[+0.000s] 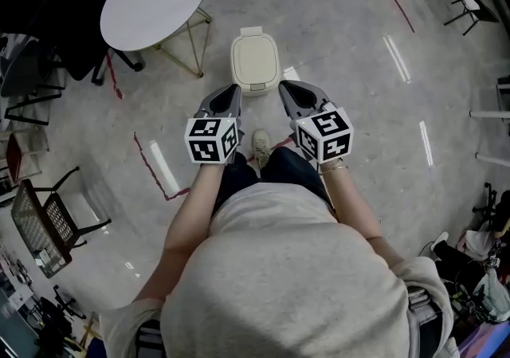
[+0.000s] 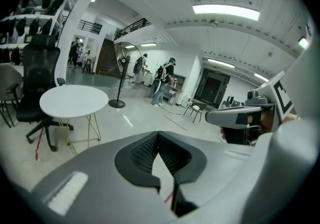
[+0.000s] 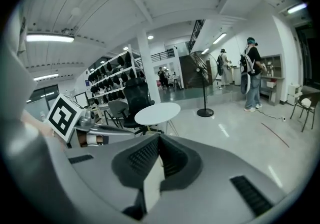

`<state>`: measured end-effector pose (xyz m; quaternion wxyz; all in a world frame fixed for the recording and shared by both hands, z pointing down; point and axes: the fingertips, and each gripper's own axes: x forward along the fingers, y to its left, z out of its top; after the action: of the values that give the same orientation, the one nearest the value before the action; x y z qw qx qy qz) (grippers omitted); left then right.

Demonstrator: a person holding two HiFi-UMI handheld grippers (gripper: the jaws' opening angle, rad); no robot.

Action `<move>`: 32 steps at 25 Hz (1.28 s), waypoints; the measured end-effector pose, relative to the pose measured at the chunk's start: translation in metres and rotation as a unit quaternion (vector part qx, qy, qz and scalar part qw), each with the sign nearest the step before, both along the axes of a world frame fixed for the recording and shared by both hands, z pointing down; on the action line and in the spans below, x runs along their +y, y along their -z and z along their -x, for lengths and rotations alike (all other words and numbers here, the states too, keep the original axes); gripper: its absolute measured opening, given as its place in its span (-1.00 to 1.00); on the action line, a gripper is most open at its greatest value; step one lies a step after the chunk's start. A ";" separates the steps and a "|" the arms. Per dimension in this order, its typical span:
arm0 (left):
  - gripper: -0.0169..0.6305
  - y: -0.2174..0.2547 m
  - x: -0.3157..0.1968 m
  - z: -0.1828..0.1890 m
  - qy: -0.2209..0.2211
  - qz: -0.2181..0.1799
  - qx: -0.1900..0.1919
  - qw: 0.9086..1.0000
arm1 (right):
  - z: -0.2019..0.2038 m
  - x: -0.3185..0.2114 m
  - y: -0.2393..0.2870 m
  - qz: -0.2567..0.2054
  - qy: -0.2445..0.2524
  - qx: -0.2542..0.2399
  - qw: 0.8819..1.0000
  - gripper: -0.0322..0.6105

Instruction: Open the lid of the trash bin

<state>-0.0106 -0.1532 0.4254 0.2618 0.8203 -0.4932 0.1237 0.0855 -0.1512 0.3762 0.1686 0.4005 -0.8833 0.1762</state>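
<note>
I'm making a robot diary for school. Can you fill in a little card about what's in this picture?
Trash bin: cream, on the floor in front of the person
Lid: shut, not yet opened
Left hand-held gripper: jaws together, holding nothing
Right hand-held gripper: jaws together, holding nothing
Table: round, white, left of the bin
Shoe: just behind the bin

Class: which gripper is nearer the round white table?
Left. The left gripper is beside the trash bin, toward the round white table; the right gripper is on the far side.
</note>
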 end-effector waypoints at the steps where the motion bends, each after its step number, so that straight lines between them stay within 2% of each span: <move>1: -0.92 -0.005 -0.005 -0.002 0.007 0.011 0.005 1.000 | -0.002 -0.006 -0.002 -0.001 -0.001 0.000 1.000 -0.88; 3: -0.92 -0.013 -0.012 -0.006 0.013 0.027 0.011 0.999 | -0.004 -0.015 -0.006 -0.005 -0.002 0.001 1.000 -0.88; 8: -0.92 -0.027 -0.023 -0.007 0.007 0.039 0.004 0.999 | 0.002 -0.023 -0.038 0.032 0.028 0.024 0.999 -0.88; 15: -0.92 -0.051 -0.028 -0.001 0.001 0.063 0.011 0.998 | 0.006 -0.039 -0.061 0.048 0.037 0.059 0.996 -0.88; 20: -0.92 -0.079 -0.024 -0.006 -0.025 0.085 0.020 0.996 | 0.018 -0.045 -0.077 0.024 0.067 0.100 0.992 -0.88; 23: -0.92 -0.105 -0.016 -0.009 -0.044 0.107 0.019 0.993 | 0.033 -0.045 -0.098 0.038 0.082 0.088 0.992 -0.88; 29: -0.92 -0.149 -0.015 -0.010 -0.067 0.136 0.016 0.988 | 0.047 -0.048 -0.157 0.037 0.103 0.135 0.985 -0.88; 32: -0.92 -0.168 -0.019 -0.005 -0.083 0.140 -0.001 0.987 | 0.048 -0.044 -0.188 0.061 0.097 0.138 0.984 -0.88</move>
<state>-0.0056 -0.1725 0.5937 0.3622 0.8138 -0.4014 0.2132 0.0373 -0.1949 0.5644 0.3296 0.3227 -0.8735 0.1559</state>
